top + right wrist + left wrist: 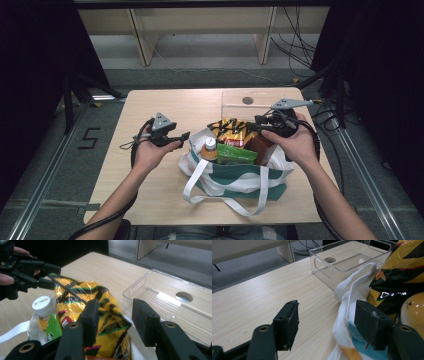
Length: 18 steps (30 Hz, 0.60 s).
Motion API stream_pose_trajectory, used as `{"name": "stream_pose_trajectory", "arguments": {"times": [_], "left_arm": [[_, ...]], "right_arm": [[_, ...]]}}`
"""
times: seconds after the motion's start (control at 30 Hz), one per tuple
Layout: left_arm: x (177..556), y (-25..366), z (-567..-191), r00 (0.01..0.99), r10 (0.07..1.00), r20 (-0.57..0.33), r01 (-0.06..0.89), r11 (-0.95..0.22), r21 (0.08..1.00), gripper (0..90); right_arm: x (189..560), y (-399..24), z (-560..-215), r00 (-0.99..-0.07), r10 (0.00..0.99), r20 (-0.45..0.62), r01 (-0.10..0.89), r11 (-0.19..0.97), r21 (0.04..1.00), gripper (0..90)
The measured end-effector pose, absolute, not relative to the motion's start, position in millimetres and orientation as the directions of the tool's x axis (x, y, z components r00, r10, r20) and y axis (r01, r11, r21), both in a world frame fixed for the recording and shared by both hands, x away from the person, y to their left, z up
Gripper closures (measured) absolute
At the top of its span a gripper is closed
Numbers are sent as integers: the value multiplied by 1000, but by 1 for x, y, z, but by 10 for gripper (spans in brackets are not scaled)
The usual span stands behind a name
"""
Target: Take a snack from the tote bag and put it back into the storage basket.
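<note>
A white and teal tote bag (235, 176) stands on the table, packed with a yellow and black chip bag (231, 131), an orange bottle (209, 148) with a white cap and a green packet (236, 154). My left gripper (184, 137) is open at the bag's left rim. In the left gripper view the white rim (344, 302) lies loose between the jaws of the left gripper (327, 317). My right gripper (252, 124) hovers over the chip bag. In its own view the right gripper (113, 312) is open, with the chip bag's (75, 297) corner between the pads, which do not clamp it.
A clear plastic bin (250, 102) stands empty at the back right of the wooden table (150, 115), right behind the tote; it shows as the bin (342, 262) and the bin (170, 300) too. The tote's handles (200, 175) hang toward the front edge.
</note>
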<state>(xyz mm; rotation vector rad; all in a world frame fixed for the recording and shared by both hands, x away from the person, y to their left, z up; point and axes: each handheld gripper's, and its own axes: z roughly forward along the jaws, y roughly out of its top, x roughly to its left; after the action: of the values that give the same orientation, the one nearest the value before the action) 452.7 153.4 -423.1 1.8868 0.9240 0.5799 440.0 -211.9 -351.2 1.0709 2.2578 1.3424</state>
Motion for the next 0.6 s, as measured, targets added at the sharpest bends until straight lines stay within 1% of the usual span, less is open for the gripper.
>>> {"name": "stream_pose_trajectory", "arguments": {"times": [0.1,0.13,0.17,0.23,0.3,0.4,0.53,0.57,0.6], "left_arm": [[453,154,-424,602,798,13,362,-287,887,358],[454,155,-424,611,791,27,363,-310,879,358],[454,153,-425,603,798,11,365,-288,885,358],[454,153,-426,603,797,13,366,-292,884,357],[454,153,-426,603,798,13,368,-293,882,356],[454,153,-426,605,796,15,369,-297,881,356],[454,153,-426,605,796,12,368,-294,882,356],[454,153,-426,605,796,12,368,-294,882,356],[454,152,-426,606,796,12,369,-295,881,356]], "right_arm": [[441,-210,-354,-679,724,125,458,284,842,600],[443,-211,-353,-688,716,119,458,302,836,601],[442,-210,-352,-683,721,116,467,310,828,601],[443,-210,-350,-694,716,83,448,339,827,616],[442,-207,-350,-687,719,108,477,332,814,632],[444,-207,-350,-692,714,105,472,339,814,644],[444,-207,-350,-678,726,118,495,332,803,732],[444,-207,-350,-678,726,118,495,332,803,732],[445,-207,-349,-680,721,132,511,337,791,759]]}}
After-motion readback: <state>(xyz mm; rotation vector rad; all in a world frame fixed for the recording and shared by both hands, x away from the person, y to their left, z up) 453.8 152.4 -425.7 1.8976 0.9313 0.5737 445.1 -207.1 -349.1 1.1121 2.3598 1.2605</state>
